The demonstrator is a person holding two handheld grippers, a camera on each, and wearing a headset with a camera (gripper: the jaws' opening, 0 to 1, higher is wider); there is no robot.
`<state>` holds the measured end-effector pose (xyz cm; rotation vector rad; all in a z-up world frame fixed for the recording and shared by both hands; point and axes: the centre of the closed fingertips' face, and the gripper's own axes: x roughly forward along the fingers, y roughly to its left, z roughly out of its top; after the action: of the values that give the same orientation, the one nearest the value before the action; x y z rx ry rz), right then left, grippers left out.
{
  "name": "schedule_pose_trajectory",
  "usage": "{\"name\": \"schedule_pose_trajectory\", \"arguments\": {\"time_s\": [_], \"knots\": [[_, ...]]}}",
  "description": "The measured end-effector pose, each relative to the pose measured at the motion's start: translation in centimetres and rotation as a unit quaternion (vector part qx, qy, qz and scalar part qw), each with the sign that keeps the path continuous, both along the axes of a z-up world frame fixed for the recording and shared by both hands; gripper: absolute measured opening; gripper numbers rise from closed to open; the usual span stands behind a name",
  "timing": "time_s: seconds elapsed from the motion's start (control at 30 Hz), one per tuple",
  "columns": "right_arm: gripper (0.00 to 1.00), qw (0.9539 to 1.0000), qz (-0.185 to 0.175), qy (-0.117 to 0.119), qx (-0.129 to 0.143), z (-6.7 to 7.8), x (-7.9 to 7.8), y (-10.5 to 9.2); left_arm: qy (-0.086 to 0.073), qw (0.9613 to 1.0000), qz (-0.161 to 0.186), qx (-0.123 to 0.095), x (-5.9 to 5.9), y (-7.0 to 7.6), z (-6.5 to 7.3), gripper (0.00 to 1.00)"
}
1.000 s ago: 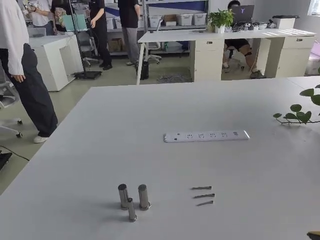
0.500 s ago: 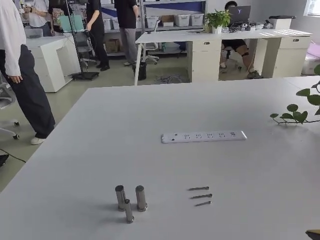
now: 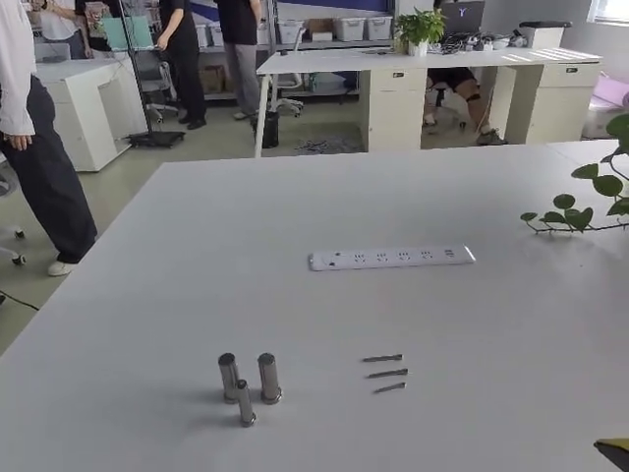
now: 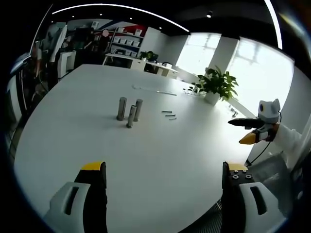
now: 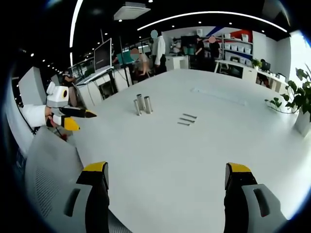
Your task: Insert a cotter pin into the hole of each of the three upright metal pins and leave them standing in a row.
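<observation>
Three metal pins [image 3: 246, 385]: upright, clustered near-left on table [image 3: 295, 216]; likely weighty, smooth, easily tipped; hold mid-shaft. Three cotter pins [image 3: 385, 373]: lying flat just right; likely light, stiff, thin; pinch near head. Left gripper [image 4: 164, 167], right gripper [image 5: 166, 168]: jaws spread, empty.

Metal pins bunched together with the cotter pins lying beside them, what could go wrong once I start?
One: the three metal pins stand upright in a tight cluster, so the left claw or right claw, both wide open, may topple a neighbour. Two: the cotter pins are thin and lie flat on the table, so a claw could slip or flick one away.
</observation>
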<state>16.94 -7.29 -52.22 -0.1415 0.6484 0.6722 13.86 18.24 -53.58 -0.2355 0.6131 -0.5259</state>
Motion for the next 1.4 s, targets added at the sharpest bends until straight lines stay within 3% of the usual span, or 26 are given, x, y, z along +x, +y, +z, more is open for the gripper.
{"name": "schedule_pose_trajectory", "arguments": {"time_s": [0.6, 0.93, 1.4], "knots": [[0.98, 1.0, -0.001, 0.003, -0.004, 0.0, 0.0, 0.0, 0.004, 1.0, -0.006, 0.003, -0.2, 0.0, -0.4, 0.99], [0.98, 1.0, -0.004, 0.005, -0.004, 0.0, 0.1, -0.1, -0.014, 0.9999, -0.01, 0.003, 0.8, -0.3, 0.5, 0.99], [0.98, 0.9997, -0.02, 0.014, -0.01, -0.5, -0.3, -1.0, -0.02, 0.9996, -0.015, 0.016, 2.7, -0.2, 0.2, 0.99]]}}
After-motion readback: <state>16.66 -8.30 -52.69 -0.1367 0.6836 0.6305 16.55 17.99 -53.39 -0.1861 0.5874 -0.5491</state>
